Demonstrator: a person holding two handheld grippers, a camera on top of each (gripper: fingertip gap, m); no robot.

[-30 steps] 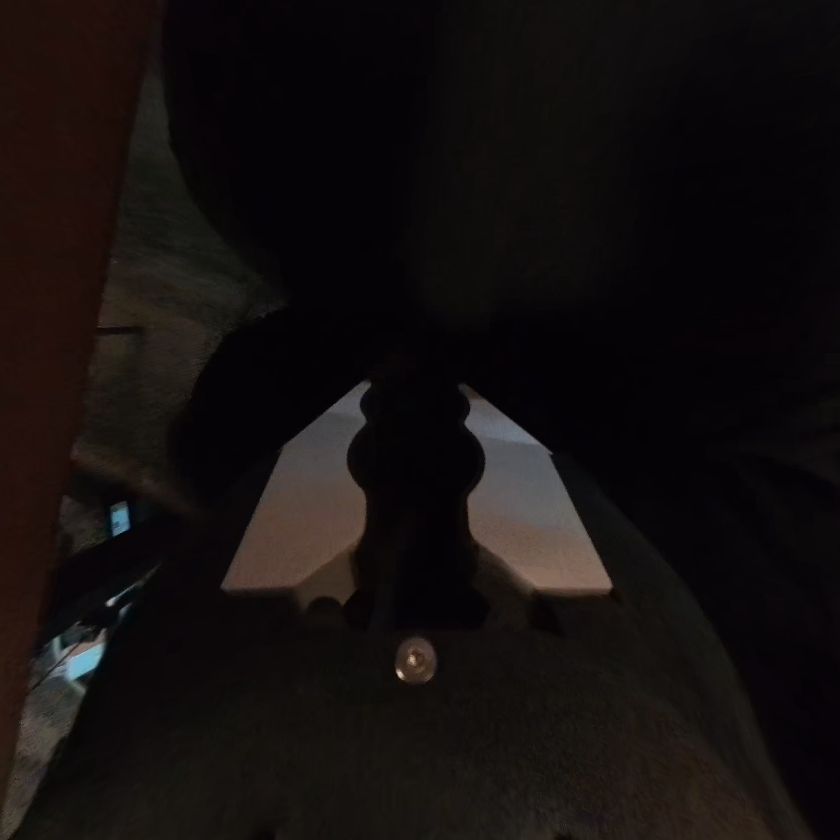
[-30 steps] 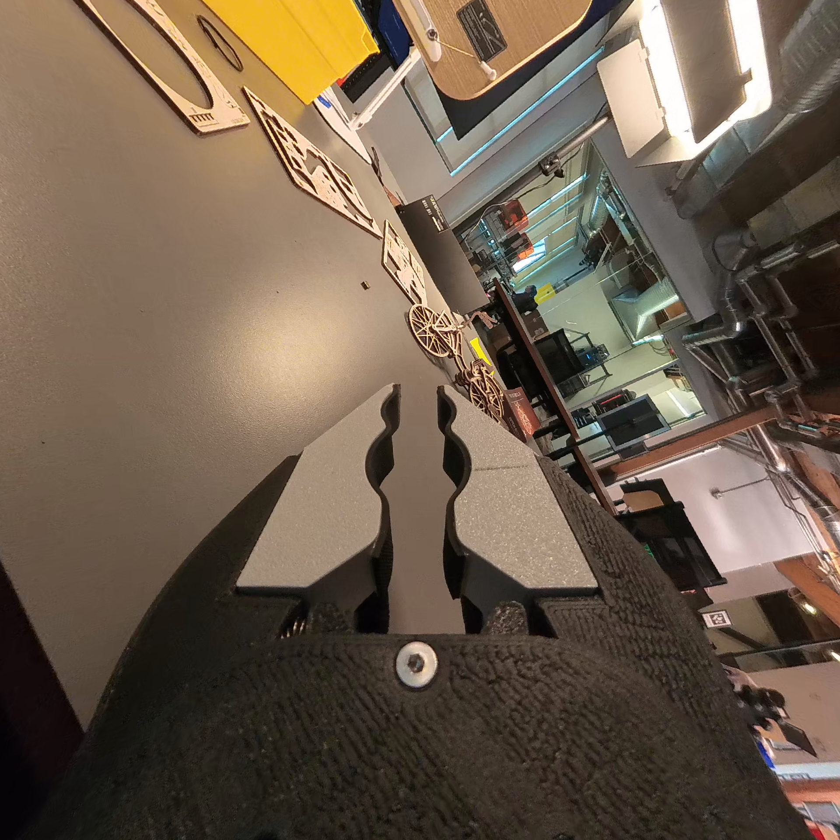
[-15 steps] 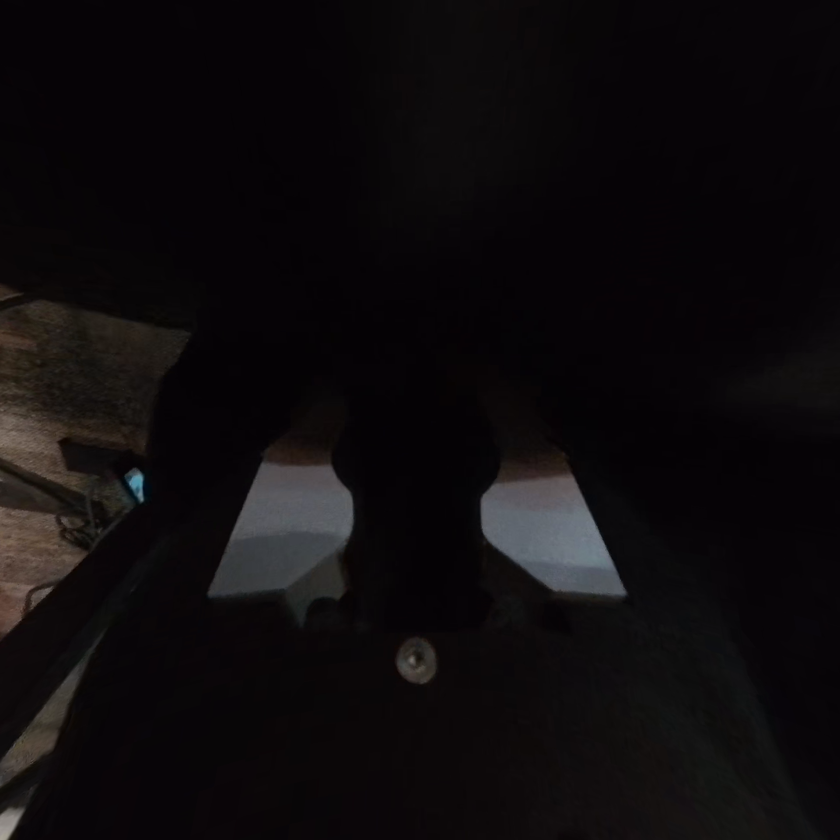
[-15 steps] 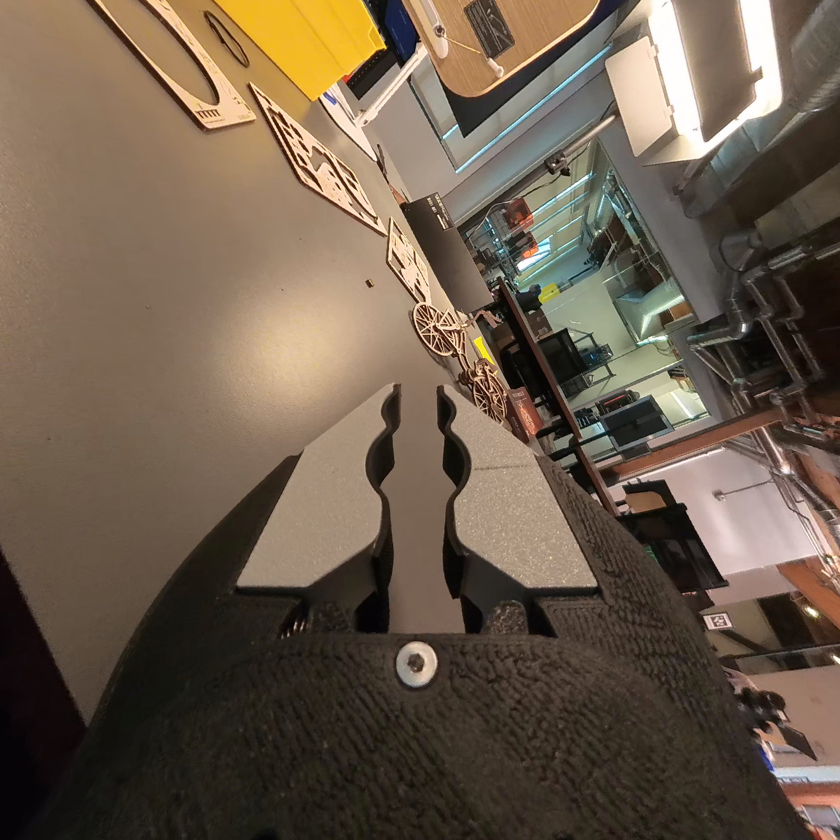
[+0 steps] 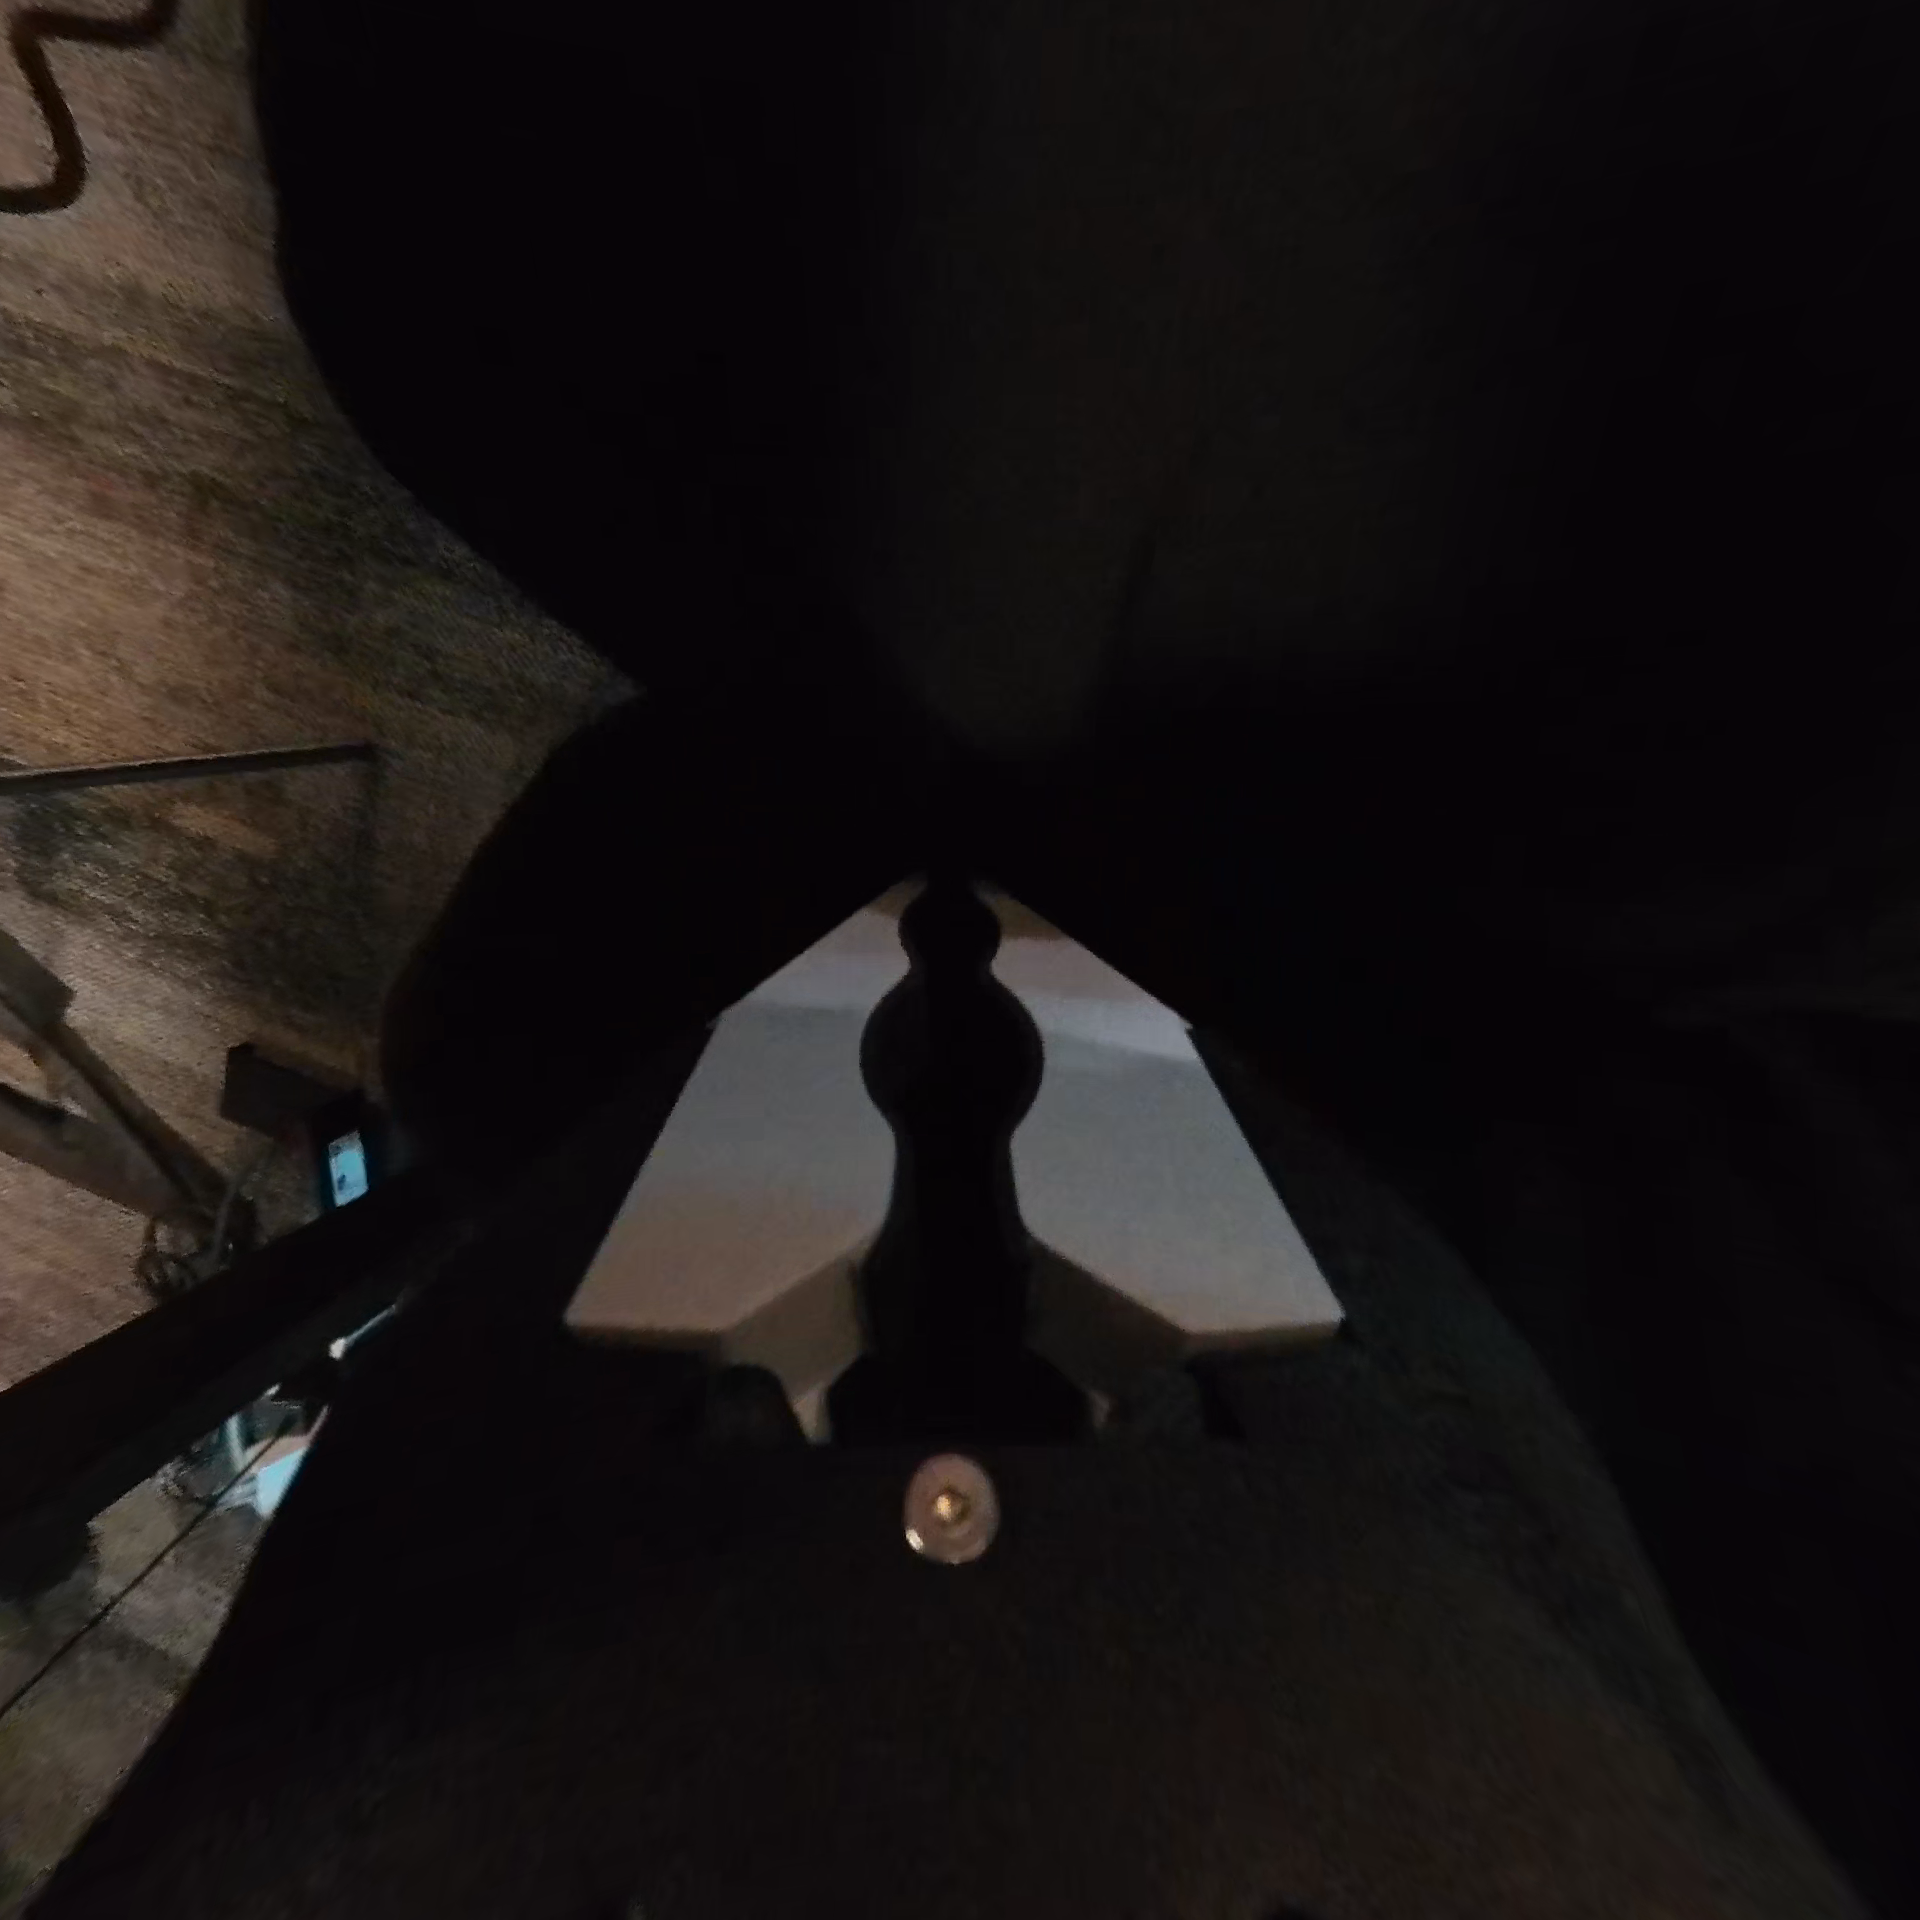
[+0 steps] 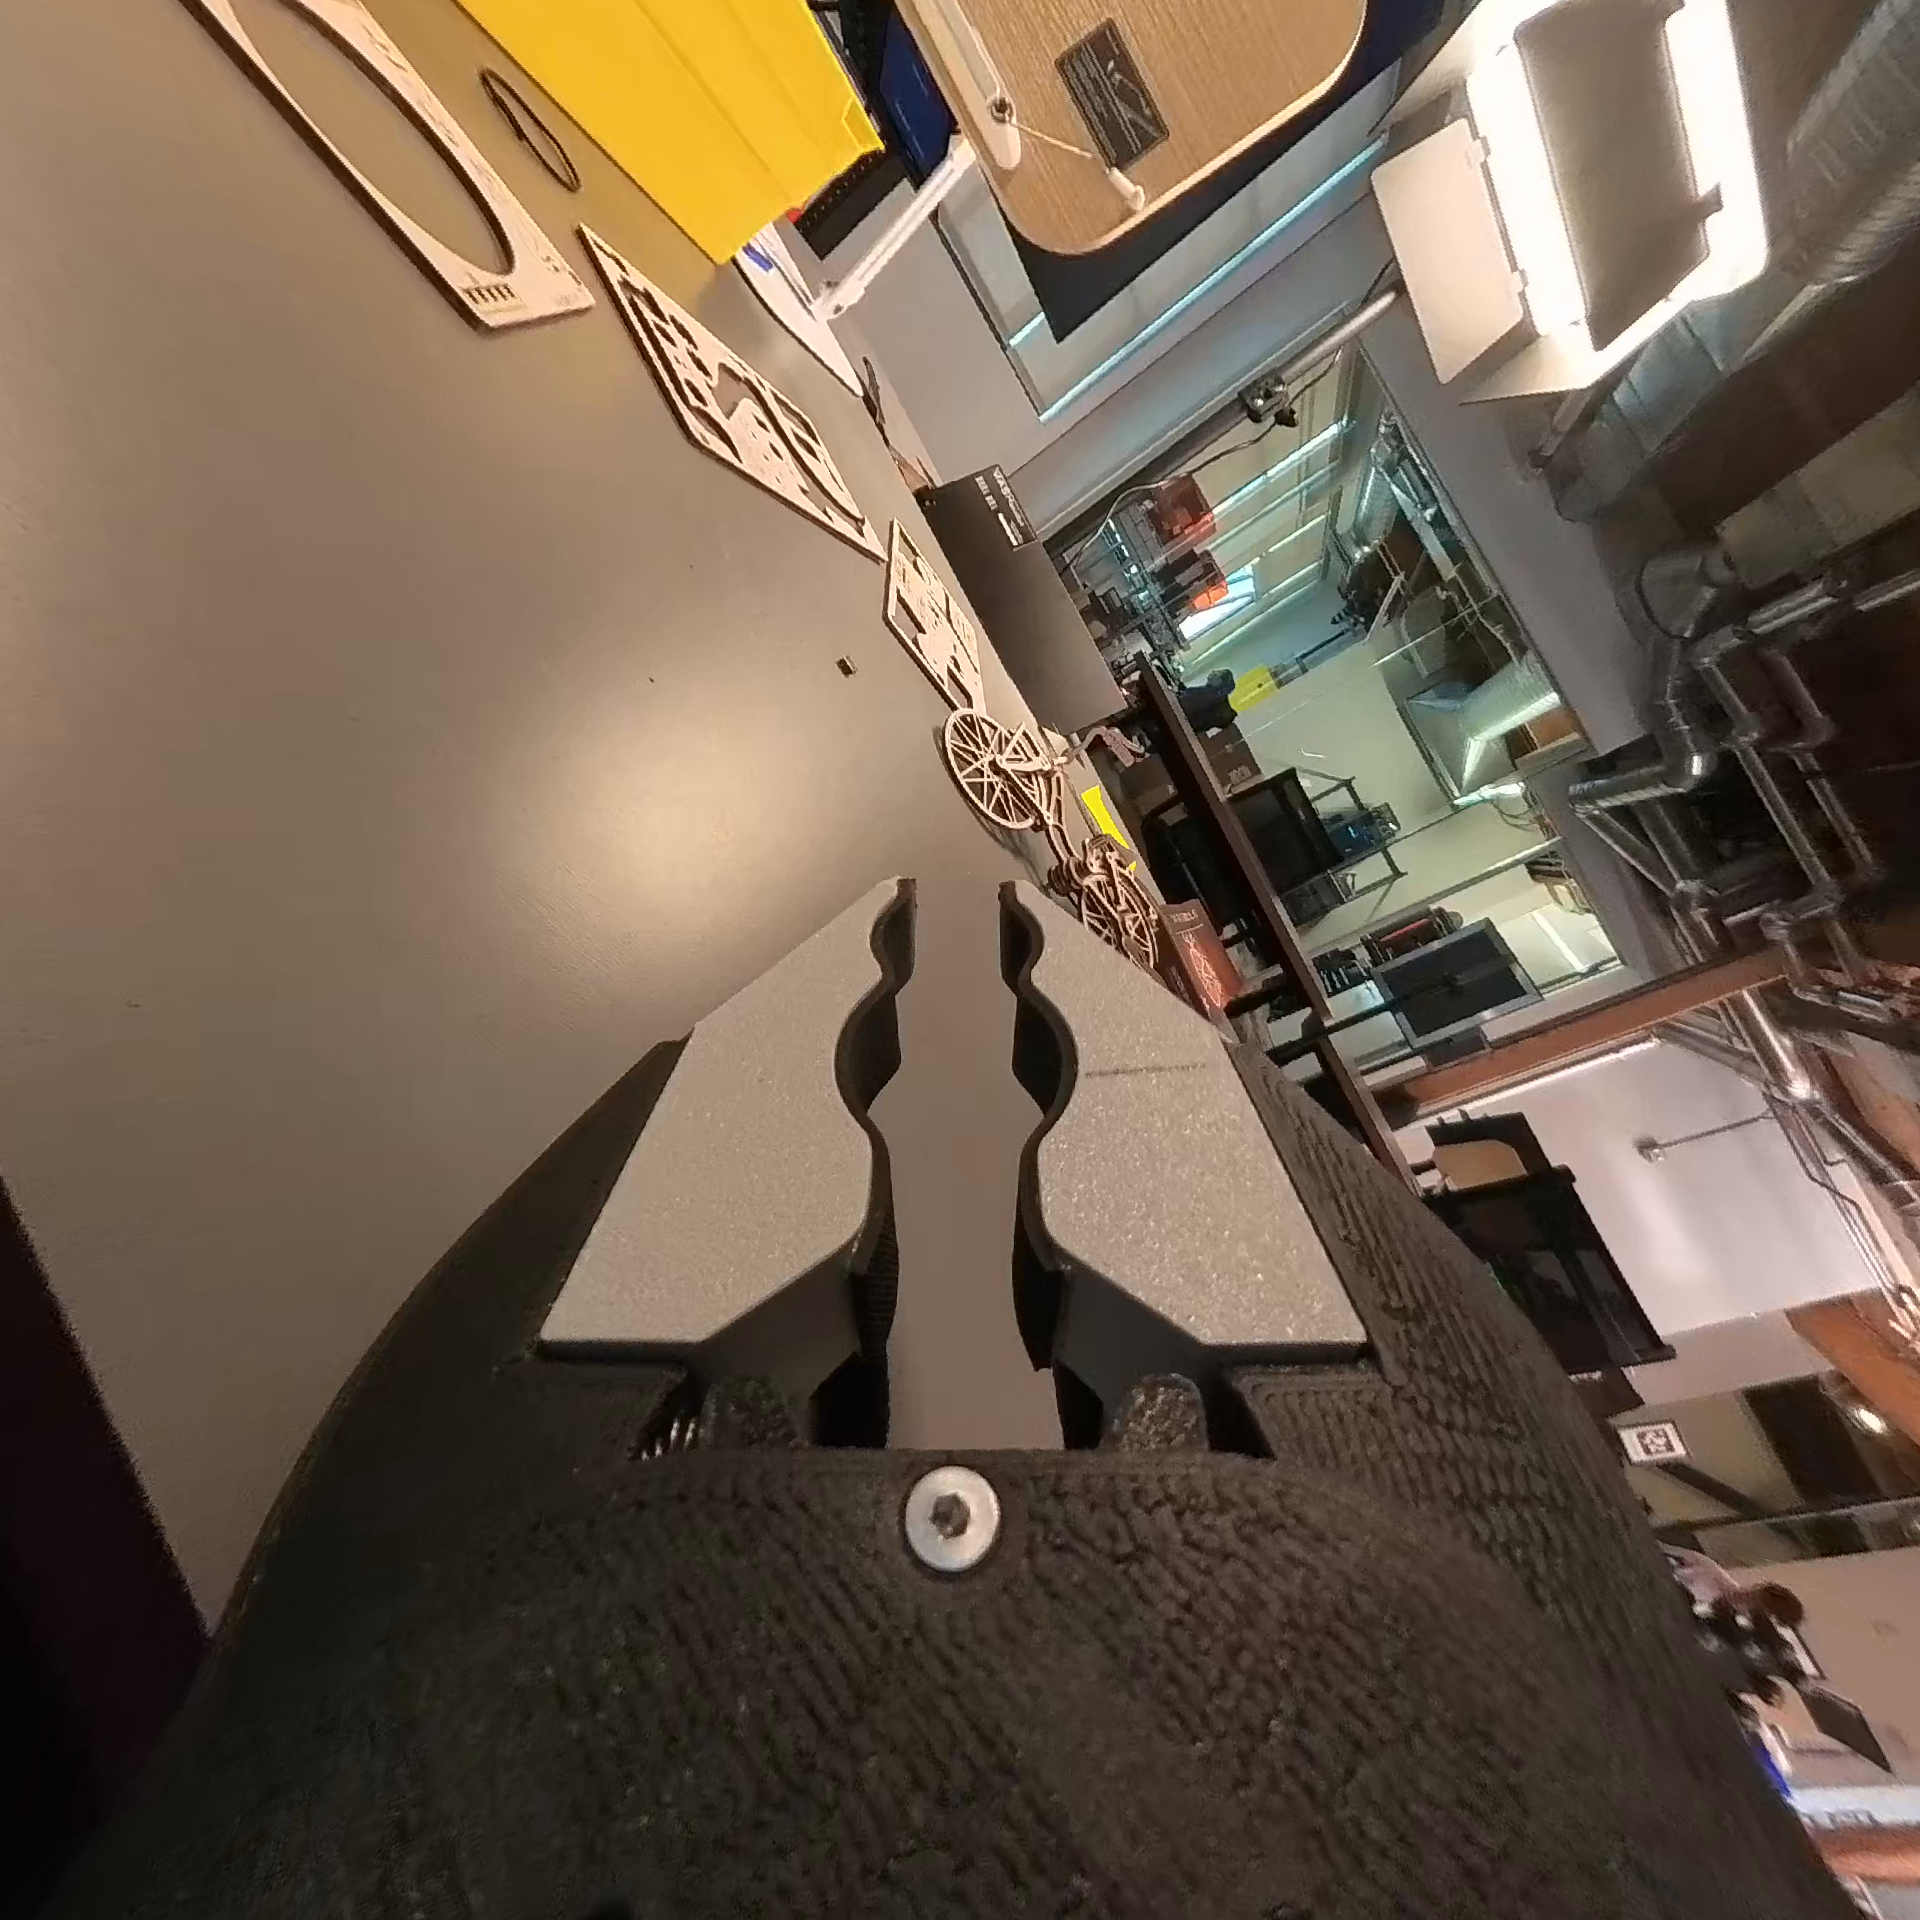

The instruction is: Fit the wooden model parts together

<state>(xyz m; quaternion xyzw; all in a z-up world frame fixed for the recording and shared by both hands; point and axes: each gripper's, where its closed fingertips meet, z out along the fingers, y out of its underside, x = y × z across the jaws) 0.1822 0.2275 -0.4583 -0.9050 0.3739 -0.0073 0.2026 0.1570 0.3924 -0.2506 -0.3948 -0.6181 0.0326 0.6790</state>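
1. The right claw [image 6: 956, 899] lies low over the grey counter [image 6: 312, 727], tilted on its side, its two fingers a narrow gap apart with nothing between them
2. The left claw [image 5: 948, 883] sits in deep shadow under a dark mass; its two fingertips meet at the very front, with only the scalloped hollows behind them dark, and no part shows between them
3. Three flat wooden cut-out sheets lie on the counter beyond the right claw: one with a large round hole [image 6: 416, 177] farthest off, a fretted one [image 6: 727, 395] nearer, and a small one [image 6: 930, 623] nearest
4. One wooden bicycle model [image 6: 1003, 764] stands just past the small sheet, ahead of the right claw
5. A second spoked wooden model [image 6: 1112, 899] sits just beside the right claw's tip, at the counter's far edge
6. One yellow bin [image 6: 686, 114] rests beside the sheet with the round hole
7. One tiny dark scrap [image 6: 845, 665] lies on the counter between the fretted sheet and the right claw
8. In the left wrist view a mottled brown floor [image 5: 187, 582] shows left of the left claw
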